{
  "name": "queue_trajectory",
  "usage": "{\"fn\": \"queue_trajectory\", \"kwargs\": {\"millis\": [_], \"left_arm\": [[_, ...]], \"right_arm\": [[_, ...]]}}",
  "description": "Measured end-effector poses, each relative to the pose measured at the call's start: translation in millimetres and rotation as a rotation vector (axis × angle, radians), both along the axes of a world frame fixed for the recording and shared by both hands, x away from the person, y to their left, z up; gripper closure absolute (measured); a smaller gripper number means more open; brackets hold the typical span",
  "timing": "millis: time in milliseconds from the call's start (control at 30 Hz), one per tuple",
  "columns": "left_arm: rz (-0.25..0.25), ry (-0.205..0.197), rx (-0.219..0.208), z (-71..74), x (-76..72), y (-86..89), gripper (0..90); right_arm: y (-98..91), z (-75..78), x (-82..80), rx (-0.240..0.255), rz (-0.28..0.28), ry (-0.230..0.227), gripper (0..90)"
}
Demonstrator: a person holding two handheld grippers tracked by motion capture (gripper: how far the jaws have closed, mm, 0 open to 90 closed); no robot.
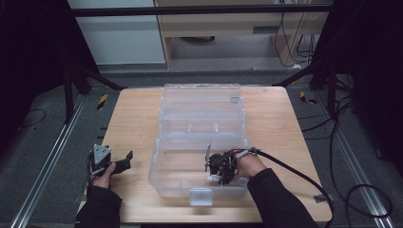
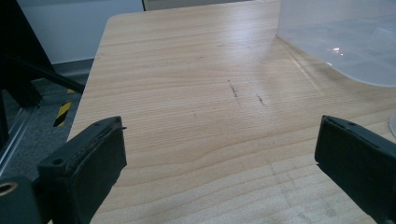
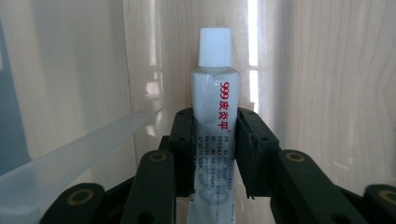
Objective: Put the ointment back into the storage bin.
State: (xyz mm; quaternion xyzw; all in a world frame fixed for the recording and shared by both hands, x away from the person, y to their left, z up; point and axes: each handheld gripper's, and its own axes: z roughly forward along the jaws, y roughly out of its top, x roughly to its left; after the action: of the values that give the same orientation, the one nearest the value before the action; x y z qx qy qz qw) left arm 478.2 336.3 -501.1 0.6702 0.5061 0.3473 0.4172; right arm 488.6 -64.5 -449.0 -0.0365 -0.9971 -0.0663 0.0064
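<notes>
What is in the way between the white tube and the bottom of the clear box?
Nothing visible. The right tongs grip the white tube inside the open clear box, with bare box floor around it.

A scuffed wooden table stands on grey floor, with what look like cables trailing beside it.

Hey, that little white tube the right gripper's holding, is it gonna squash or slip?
The tube looks soft-walled, so the right gripper, shut on its body, may dent it. Its glossy skin could slide. Probably light, being small.
</notes>
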Motion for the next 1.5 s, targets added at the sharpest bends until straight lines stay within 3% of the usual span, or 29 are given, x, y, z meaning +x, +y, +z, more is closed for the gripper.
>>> {"fn": "queue_trajectory", "kwargs": {"millis": [300, 500, 833, 900, 933, 1133, 1267, 1300, 1400, 1433, 1467, 1500], "left_arm": [[0.001, 0.000, 0.000, 0.0, 0.0, -0.1, 1.5], [0.000, 0.000, 0.000, 0.0, 0.0, 0.0, 1.5], [0.001, 0.000, 0.000, 0.0, 0.0, -0.1, 1.5], [0.000, 0.000, 0.001, 0.0, 0.0, -0.2, 1.5], [0.001, 0.000, 0.002, 0.0, -0.1, -0.3, 1.5], [0.001, 0.000, 0.002, 0.0, -0.1, -0.2, 1.5], [0.002, 0.000, 0.001, 0.0, -0.1, -0.2, 1.5], [0.002, 0.000, 0.001, 0.0, -0.1, -0.2, 1.5], [0.002, 0.000, 0.003, 0.0, -0.1, -0.4, 1.5], [0.002, 0.000, 0.003, 0.0, -0.1, -0.4, 1.5], [0.002, 0.000, 0.003, 0.0, -0.1, -0.4, 1.5], [0.002, -0.001, 0.003, 0.0, -0.1, -0.4, 1.5]], "right_arm": [[0.3, -2.1, 0.3, -0.009, 0.002, 0.007, 68.9], [0.7, -3.4, 0.7, -0.043, -0.001, 0.013, 65.9], [-3.8, 7.7, -0.8, 0.004, -0.023, -0.006, 61.4], [-6.4, 13.4, -1.4, 0.035, -0.027, -0.023, 60.3], [-9.6, 19.9, -1.5, 0.075, -0.032, -0.039, 58.0], [-18.2, 38.0, -3.0, 0.159, -0.074, -0.078, 53.0], [-28.2, 53.8, -6.0, 0.258, -0.114, -0.121, 51.7], [-28.2, 53.8, -6.0, 0.258, -0.114, -0.121, 51.7], [-39.3, 65.6, -8.2, 0.359, -0.169, -0.189, 48.4], [-39.3, 65.6, -8.2, 0.359, -0.169, -0.189, 48.4], [-45.5, 70.1, -8.7, 0.421, -0.200, -0.217, 46.7], [-48.3, 72.1, -9.2, 0.450, -0.220, -0.225, 46.6]]}}
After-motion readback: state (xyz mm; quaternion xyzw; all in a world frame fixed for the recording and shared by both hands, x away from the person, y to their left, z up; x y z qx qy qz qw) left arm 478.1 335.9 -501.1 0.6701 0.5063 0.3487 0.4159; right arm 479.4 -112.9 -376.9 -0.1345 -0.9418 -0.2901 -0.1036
